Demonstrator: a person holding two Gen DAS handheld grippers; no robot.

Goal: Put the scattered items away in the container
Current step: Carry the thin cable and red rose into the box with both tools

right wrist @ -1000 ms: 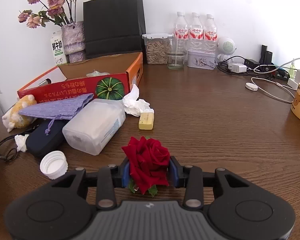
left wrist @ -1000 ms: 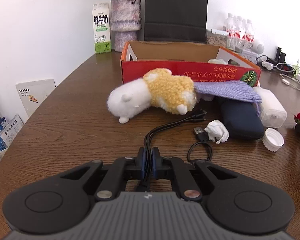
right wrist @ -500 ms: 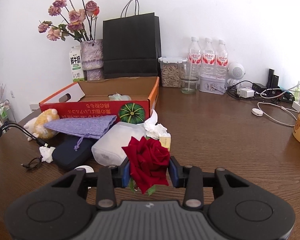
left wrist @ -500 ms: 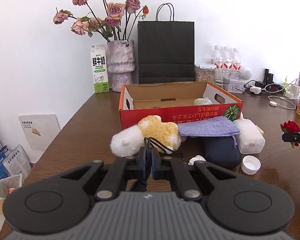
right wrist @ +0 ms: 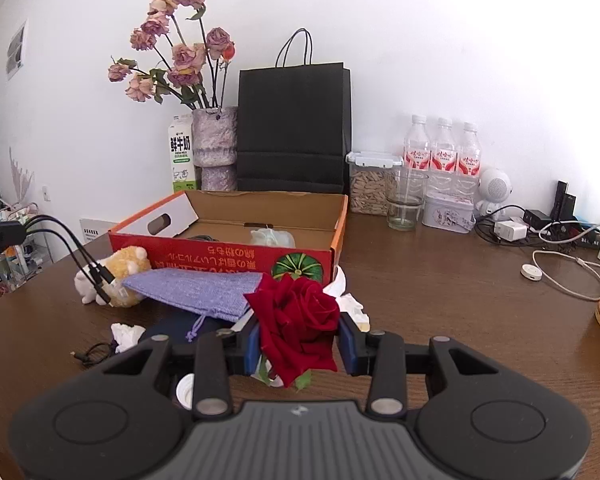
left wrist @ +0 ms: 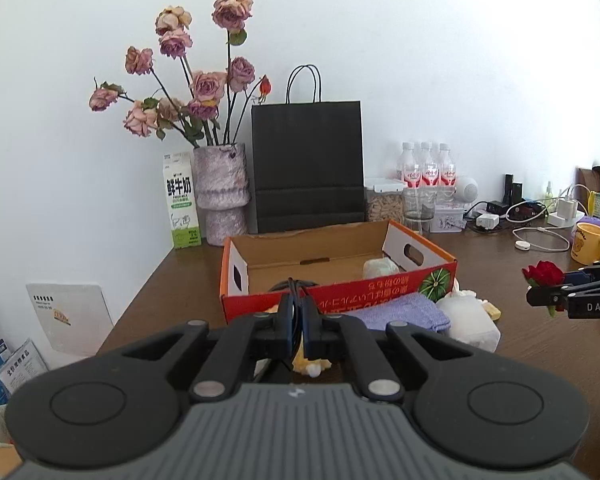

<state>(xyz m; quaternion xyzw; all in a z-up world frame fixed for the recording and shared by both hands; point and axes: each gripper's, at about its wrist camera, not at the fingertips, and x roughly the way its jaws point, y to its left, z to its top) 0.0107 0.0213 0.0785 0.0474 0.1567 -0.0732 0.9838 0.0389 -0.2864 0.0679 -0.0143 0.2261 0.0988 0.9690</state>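
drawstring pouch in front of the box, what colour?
Lavender purple drawstring pouch; clearest in the right wrist view.

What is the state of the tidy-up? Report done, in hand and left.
Done: one pale bundle already lies in the cardboard box.
In hand: the left gripper is shut on the black cable; the right gripper is shut on the red rose.
Left on the table: the plush toy, purple pouch, crumpled tissue and white cap.
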